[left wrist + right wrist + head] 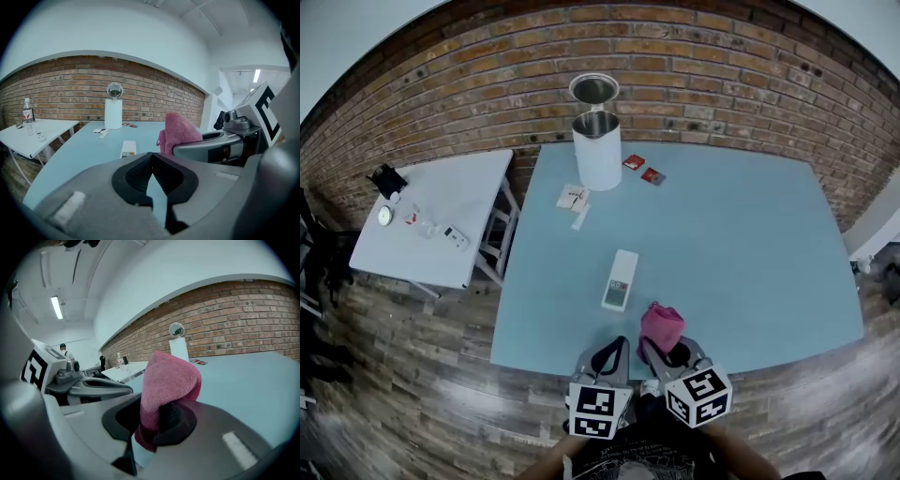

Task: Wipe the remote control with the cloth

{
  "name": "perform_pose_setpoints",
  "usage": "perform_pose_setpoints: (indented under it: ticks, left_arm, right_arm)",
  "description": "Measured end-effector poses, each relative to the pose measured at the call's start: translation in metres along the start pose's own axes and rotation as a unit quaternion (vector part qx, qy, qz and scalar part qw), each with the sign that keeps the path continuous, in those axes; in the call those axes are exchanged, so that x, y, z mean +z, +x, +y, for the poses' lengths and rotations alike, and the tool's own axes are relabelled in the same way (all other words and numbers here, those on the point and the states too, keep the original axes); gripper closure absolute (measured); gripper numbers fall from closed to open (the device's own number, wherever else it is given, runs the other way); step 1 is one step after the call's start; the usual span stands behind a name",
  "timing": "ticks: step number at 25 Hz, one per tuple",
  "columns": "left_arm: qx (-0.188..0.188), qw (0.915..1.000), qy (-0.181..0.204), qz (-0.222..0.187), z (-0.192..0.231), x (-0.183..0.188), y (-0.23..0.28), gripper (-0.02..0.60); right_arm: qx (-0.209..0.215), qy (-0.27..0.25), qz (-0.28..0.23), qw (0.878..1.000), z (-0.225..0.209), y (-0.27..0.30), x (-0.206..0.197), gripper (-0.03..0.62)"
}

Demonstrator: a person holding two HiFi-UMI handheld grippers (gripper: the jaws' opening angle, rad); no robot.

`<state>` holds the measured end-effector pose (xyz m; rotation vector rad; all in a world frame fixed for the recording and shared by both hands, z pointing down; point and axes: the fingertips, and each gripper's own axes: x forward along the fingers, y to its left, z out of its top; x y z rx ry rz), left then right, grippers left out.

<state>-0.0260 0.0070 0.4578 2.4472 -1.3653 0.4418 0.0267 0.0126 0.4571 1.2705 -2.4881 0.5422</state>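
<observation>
Near the table's (750, 244) front edge: white remote control (620, 279), pink cloth (660, 328) just beside.
Head view: the slim remote lies flat, with a darker patch at its near end. Left gripper view: the left gripper's (151, 161) jaws are together and empty. Right gripper view: the right gripper's (154, 423) jaws are clamped on the folded, fuzzy cloth.

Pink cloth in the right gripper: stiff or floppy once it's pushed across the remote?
Probably floppy: the pink cloth folds over above the right gripper, so it should drape and bunch. Likely light; its fuzzy pile should grip, not slide. The unheld remote may shift.
</observation>
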Motion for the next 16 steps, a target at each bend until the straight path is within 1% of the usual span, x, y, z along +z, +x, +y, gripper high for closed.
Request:
perform_pose_setpoints:
  ticks: [5,16]
  left_arm:
    - [-0.004,1.0000,0.002,-0.005,0.005,-0.003,-0.008,0.581]
    - [-0.007,1.0000,-0.001,0.001,0.019,-0.014,-0.018,0.581]
  right_arm:
    - [-0.009,0.000,-0.005,1.000,0.009,0.000,-0.003,0.529]
    - [-0.010,0.001,-0.001,1.000,0.025,0.015,-0.006,0.528]
